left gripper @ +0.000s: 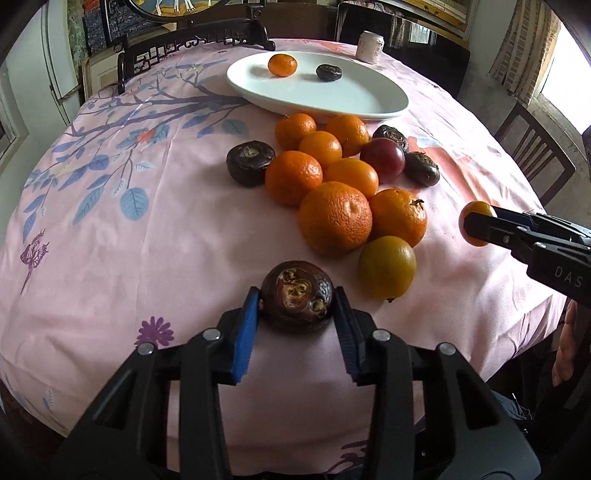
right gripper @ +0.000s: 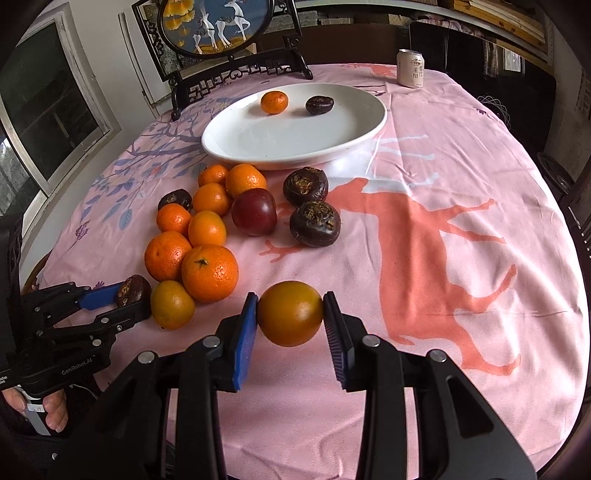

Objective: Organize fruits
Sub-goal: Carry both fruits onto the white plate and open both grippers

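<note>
Left jaws clamped on dark fruit (left gripper: 296,295), right jaws clamped on orange-green fruit (right gripper: 290,313), both between the pads

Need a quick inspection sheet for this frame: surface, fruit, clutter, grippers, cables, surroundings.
Surface: round table under a pink printed cloth.
Job's things: white plate holds one tangerine and one dark fruit; a pile of loose fruit lies before it.
Clutter: drink can behind the plate.
Grippers: left gripper shut on a dark wrinkled fruit; right gripper shut on a brownish-orange fruit.
Cables: nothing seen.
Surroundings: framed deer screen, chair, windows.
</note>
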Available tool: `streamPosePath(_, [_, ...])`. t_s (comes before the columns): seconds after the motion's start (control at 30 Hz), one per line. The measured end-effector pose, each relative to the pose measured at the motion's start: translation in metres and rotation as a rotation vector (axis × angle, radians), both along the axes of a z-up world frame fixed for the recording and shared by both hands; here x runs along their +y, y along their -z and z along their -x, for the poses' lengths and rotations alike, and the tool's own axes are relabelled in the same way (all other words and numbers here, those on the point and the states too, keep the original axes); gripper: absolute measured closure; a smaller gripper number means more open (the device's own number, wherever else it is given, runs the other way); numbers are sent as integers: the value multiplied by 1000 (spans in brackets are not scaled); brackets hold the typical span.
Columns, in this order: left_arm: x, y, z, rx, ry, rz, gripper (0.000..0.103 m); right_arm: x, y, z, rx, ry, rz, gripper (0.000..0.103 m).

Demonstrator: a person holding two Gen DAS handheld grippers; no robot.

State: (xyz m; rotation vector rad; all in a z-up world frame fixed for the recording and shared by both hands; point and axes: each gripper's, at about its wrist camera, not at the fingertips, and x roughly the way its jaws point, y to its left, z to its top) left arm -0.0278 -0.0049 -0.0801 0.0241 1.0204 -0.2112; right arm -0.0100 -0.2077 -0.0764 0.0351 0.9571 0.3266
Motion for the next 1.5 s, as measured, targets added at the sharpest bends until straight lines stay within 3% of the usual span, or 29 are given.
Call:
streamPosePath(0.2, [15,-29,-9,-75,-53,20,63,2,-6,-6,-11,-8,-5,67])
streamPosePath(0.33, [18,-58,-39,-129,-55,39,63,3,-15,-21,-10,-27,-29,67])
streamPosePath(0.53, [-6,-88,-145,-129,-38,36,63,11,-46,-92,-54,-57,-17,67])
streamPosePath(0.67, [-25,-75,-227,-74,-71,3,63,16,-48,-165,-64,-41,35,67])
streamPosePath(0.8, [-34,-50,-276,-6,-79,7,63,17,-25,-223,-8,-27,75,67])
streamPosePath(1.17, [-35,-28,-315,4,-85,-17,62,20,-6,-276,-7,-16,116,66])
streamPosePath(1.2, [-34,-30,-316,0,-86,-11,60,21,-5,-277,-12,-15,126,60])
streamPosePath(1.27, [-34,-36,-316,-25,-95,-15,24,24,-8,-277,-40,-3,166,40])
streamPosePath(1.4, [-28,-64,-302,-94,-94,7,20,22,-29,-264,-103,32,227,41])
streamPosePath(1.5, [-19,-89,-276,-139,-100,31,19,12,-47,-242,-108,34,179,40])
